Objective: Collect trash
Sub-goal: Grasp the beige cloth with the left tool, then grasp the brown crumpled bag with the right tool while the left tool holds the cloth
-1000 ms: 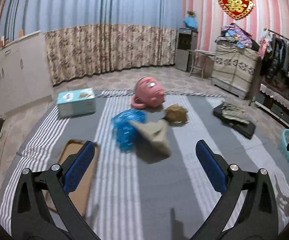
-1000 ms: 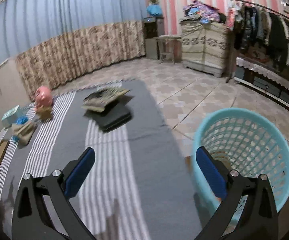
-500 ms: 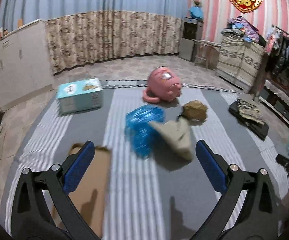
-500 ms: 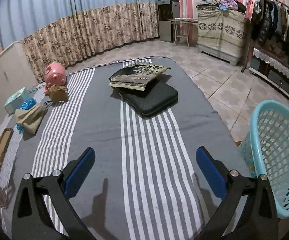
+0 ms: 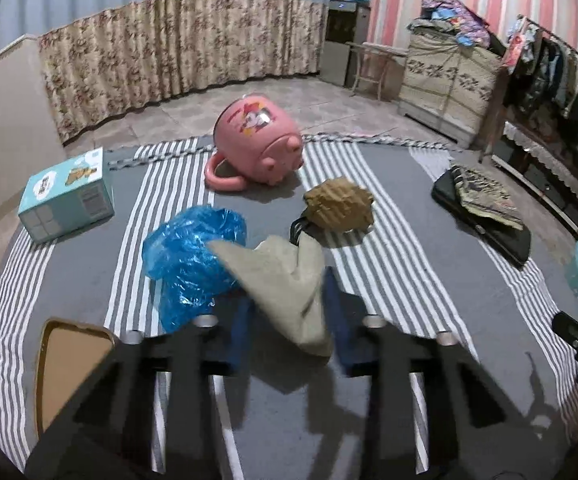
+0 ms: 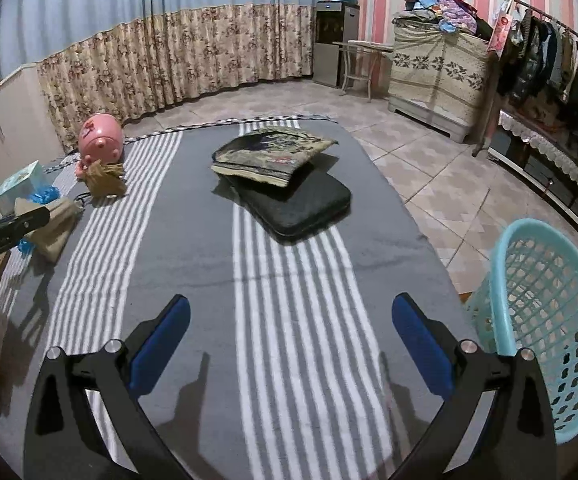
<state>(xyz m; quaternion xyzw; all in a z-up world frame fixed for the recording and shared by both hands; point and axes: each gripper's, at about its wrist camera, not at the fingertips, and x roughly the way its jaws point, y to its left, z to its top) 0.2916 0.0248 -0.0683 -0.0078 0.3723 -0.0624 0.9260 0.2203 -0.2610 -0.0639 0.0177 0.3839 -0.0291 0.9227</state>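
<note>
Striped rug (image 5: 401, 280): pink cup (image 5: 259, 144), blue bag (image 5: 185, 256), box (image 5: 67, 196), cushion (image 6: 297, 204).

Left gripper (image 5: 287, 322) at lower centre, blue pads (image 5: 239, 330) drawn close on either side of beige paper scrap (image 5: 285, 280); contact blurred. Blue plastic bag (image 5: 191, 258) touches scrap's left edge. Crumpled brown paper (image 5: 339, 208) just above right. Pink mug (image 5: 257, 144) on its side, upper centre. Teal box (image 5: 69, 196) at left. Cardboard piece (image 5: 71, 364) lower left. All on striped grey rug (image 5: 409, 280).
</note>
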